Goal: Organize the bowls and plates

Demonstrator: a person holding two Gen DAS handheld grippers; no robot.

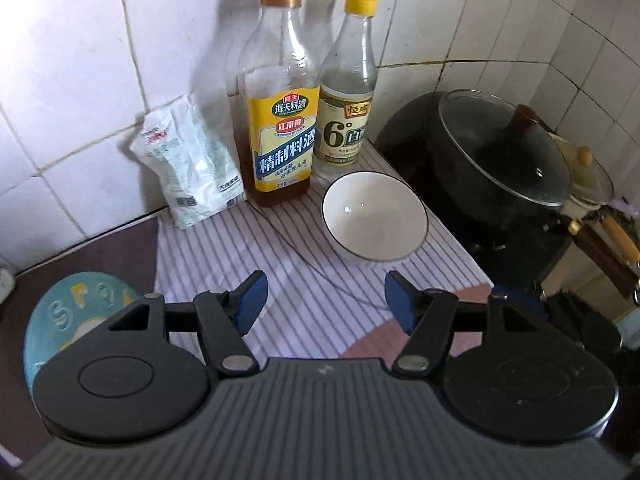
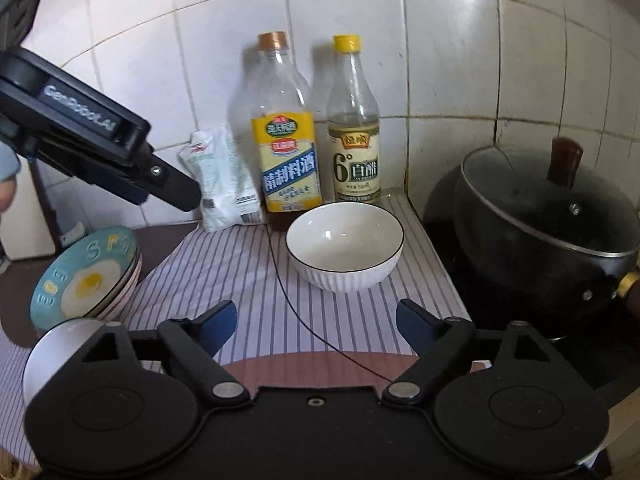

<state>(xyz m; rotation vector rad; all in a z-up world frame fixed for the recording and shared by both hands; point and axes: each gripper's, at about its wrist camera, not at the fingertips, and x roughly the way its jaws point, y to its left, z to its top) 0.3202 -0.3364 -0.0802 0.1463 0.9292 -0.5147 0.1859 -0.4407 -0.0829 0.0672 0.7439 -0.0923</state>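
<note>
A white bowl (image 1: 374, 216) (image 2: 344, 246) with a thin black rim stands upright and empty on a striped cloth (image 1: 240, 248) (image 2: 224, 264). My left gripper (image 1: 325, 292) hovers just short of it, open, nothing between its blue pads. My right gripper (image 2: 316, 316) is open too and faces the same bowl from nearer the counter's front. A stack of plates (image 2: 88, 276) (image 1: 80, 312), topped by a teal fried-egg plate, sits at the left. A pink round plate (image 2: 312, 368) (image 1: 372, 340) lies under the grippers. A white black-rimmed dish (image 2: 60, 344) is partly hidden at the lower left.
Two tall bottles (image 1: 280, 120) (image 2: 354, 128) and a white bag (image 1: 192, 164) stand against the tiled wall behind the bowl. A black pot with a glass lid (image 1: 500, 160) (image 2: 544, 220) sits on the stove at the right, a cream pan (image 1: 588, 176) beyond it. My left gripper (image 2: 184, 198) reaches in from the upper left.
</note>
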